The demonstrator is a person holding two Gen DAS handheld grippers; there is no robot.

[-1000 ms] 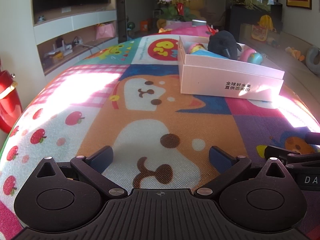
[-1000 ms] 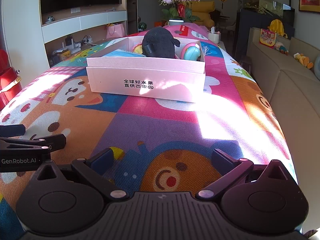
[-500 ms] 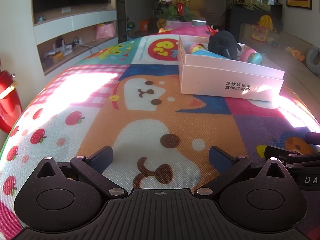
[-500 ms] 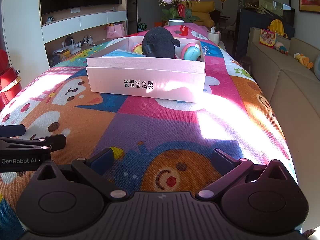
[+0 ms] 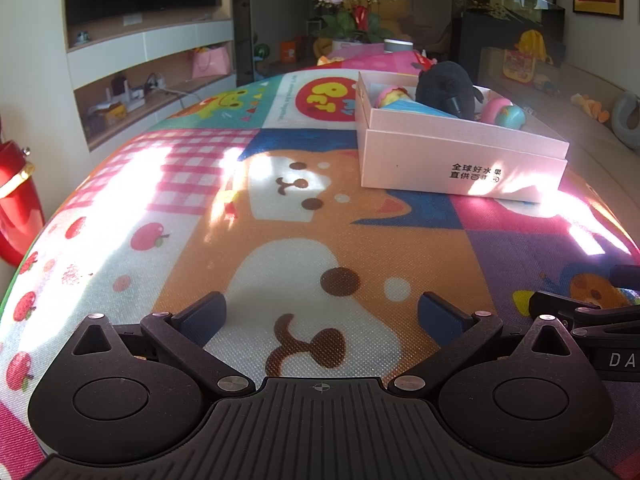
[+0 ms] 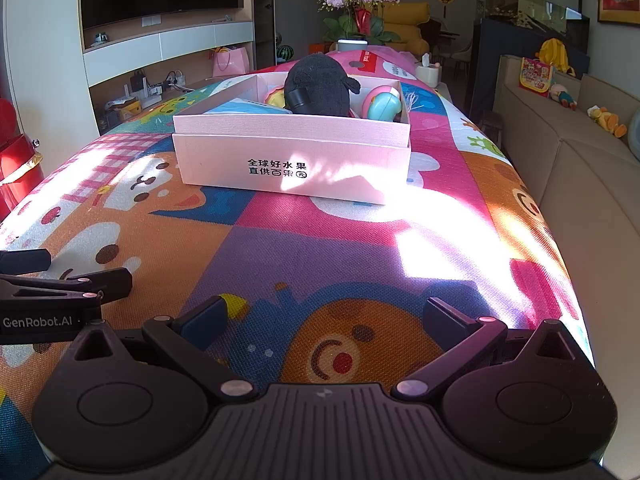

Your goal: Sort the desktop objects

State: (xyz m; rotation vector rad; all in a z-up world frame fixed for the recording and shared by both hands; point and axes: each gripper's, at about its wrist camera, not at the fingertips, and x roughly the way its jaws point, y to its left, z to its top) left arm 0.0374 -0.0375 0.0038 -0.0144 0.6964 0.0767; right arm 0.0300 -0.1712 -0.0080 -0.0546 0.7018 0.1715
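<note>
A pink cardboard box (image 5: 460,168) (image 6: 296,168) with black printed characters stands on the cartoon-print table cover. Inside it sit a black plush toy (image 5: 446,88) (image 6: 320,86), a light blue flat item (image 6: 244,107), a pink and teal round toy (image 5: 505,114) (image 6: 382,104) and a pink and yellow toy (image 5: 390,96). My left gripper (image 5: 320,314) is open and empty, low over the cover, well short of the box. My right gripper (image 6: 322,318) is open and empty, also short of the box. Each gripper shows at the edge of the other's view.
The table cover (image 5: 280,220) runs far back to a flower pot (image 6: 360,12). A beige sofa (image 6: 568,168) with toys lies along the right. A TV wall with shelves (image 5: 148,72) is at the left. A red object (image 5: 16,200) stands by the left table edge.
</note>
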